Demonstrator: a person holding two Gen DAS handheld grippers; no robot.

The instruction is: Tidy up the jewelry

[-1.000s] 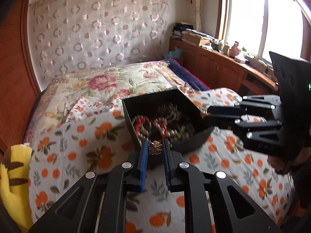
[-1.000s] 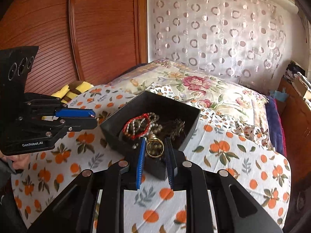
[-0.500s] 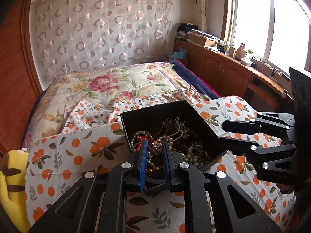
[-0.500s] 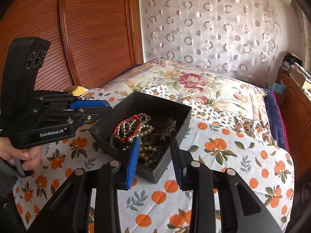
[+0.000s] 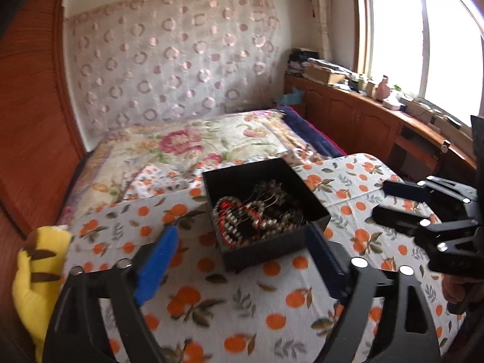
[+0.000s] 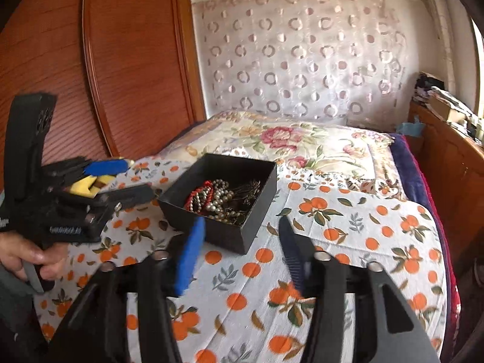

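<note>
Black jewelry box (image 5: pixel 266 211) on the orange-print bed cover (image 5: pixel 242 302), one corner turned toward both grippers.

The left gripper (image 5: pixel 242 260) and right gripper (image 6: pixel 239 248) hover just short of its near walls, jaws opening with nothing between them. The beads (image 6: pixel 211 198) lie tangled inside. Only the right view shows the hand (image 6: pixel 27 257) on the left gripper's handle.

Both wrist views angled down, sharing black box (image 5: pixel 266 211)
</note>
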